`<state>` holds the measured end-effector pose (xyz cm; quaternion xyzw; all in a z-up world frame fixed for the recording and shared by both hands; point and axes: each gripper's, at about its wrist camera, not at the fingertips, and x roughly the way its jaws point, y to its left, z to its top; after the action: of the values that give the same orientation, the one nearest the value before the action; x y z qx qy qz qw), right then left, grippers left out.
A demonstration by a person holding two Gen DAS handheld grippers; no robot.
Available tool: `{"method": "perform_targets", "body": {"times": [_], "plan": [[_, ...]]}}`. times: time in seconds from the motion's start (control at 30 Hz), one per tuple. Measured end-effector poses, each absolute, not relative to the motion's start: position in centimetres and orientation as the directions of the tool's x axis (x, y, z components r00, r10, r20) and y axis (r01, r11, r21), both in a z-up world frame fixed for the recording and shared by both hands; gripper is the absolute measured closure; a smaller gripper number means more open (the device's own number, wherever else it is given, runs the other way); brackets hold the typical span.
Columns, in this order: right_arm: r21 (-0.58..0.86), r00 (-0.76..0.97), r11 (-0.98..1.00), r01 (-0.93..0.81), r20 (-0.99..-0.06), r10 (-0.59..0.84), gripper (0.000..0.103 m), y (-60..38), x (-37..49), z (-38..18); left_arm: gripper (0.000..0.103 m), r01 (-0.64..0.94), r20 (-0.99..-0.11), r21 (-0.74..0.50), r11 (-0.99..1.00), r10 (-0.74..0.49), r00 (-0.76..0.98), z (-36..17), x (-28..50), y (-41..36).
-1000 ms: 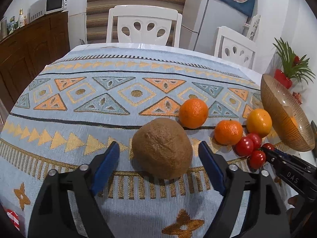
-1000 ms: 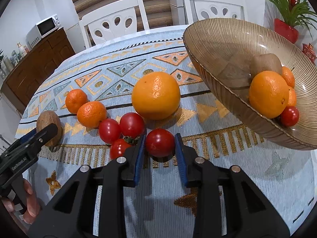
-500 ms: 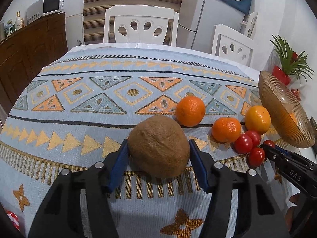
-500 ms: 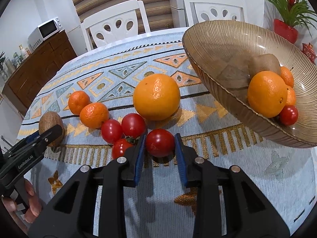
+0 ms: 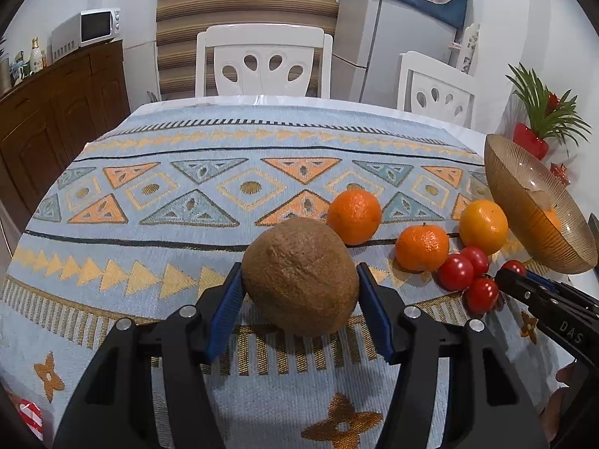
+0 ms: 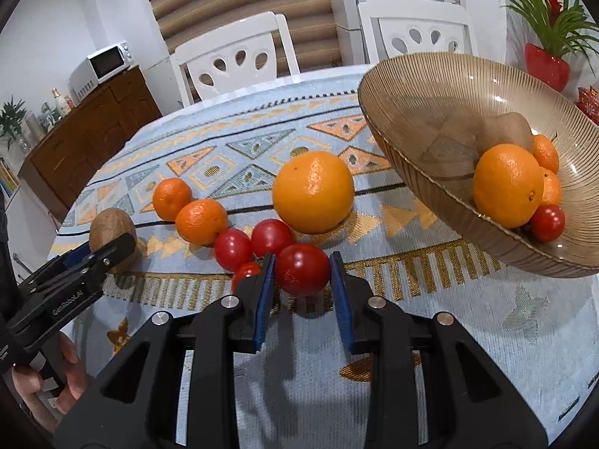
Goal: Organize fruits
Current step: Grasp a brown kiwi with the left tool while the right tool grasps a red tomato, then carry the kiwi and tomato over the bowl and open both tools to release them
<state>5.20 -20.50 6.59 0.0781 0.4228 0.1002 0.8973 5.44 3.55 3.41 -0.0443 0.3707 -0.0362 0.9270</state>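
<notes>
The ribbed amber glass bowl [image 6: 430,112] lies up and right of the right gripper [image 6: 302,273], clenched on a red cherry tomato [image 6: 302,269]; the left gripper [image 5: 299,292] (farther off) grasps a brown kiwi [image 5: 299,275] on the cloth.

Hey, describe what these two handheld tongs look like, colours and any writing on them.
Both tongs are matte black plastic frames with silver screw heads and ribbed blue pads. The left tongs carry white "GenRobot.AI" lettering on the side; the right tongs show "DAS". A bare hand grips the left one.
</notes>
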Motion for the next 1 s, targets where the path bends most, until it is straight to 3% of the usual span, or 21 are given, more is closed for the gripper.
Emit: {"method": "perform_targets", "body": {"times": [0.5,0.7,1.0], "plan": [[0.270,0.663,0.951,-0.147,-0.687,0.298,0.073,-21.5,3.2,8.5,0.045,0.055,-0.644,-0.079,0.995,-0.093,0.760,5.1,3.7,2.4],[0.314,0.728,0.943,-0.110,-0.620,0.292,0.073,-26.2,1.4,12.5,0.045,0.164,-0.596,-0.098,0.982,-0.189,0.780,9.7,1.7,-1.2],[0.314,0.820,0.949,0.028,-0.550,0.158,0.073,-35.1,1.2,17.5,0.045,0.357,-0.542,-0.140,0.923,-0.373,0.753,14.9,2.8,-10.4]]}}
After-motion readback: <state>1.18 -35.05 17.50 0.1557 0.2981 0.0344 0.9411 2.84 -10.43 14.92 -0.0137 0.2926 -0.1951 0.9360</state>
